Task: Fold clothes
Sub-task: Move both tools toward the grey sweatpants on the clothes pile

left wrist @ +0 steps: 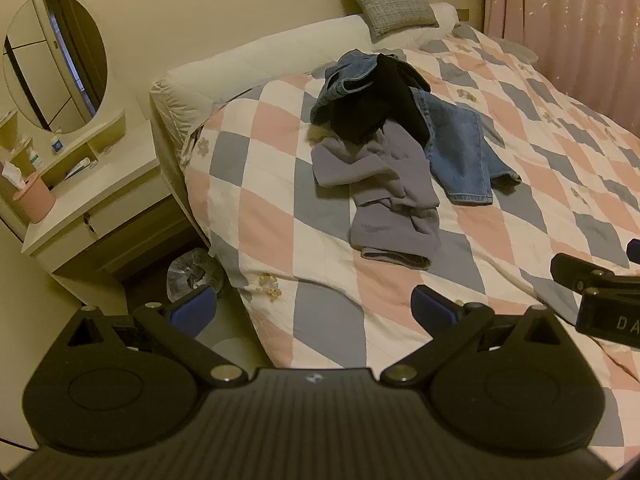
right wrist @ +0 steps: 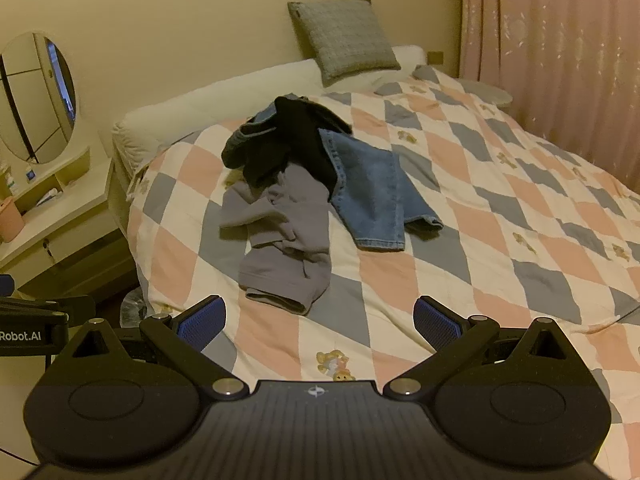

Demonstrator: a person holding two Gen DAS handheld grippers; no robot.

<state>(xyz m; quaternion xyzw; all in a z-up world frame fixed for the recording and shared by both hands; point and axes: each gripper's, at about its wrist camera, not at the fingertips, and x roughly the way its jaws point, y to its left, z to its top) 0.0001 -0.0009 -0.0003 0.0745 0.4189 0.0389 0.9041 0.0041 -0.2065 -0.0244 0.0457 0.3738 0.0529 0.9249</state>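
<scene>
Both tongs, left tongs [left wrist: 314, 312] and right tongs [right wrist: 320, 320], are hovering spread and empty; grey garment [right wrist: 286, 224], black garment [right wrist: 288, 140] and jeans [right wrist: 372, 184] are lying heaped, unfolded, on the bed [right wrist: 520, 240].

Both wrist cameras look from the bed's [left wrist: 540, 168] foot toward the clothes pile [right wrist: 296, 184], sharing it.

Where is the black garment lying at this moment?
In both views the black garment lies on top of the clothes pile on the bed, draped over the blue jeans, with the grey garment just below it, nearer the cameras.
</scene>
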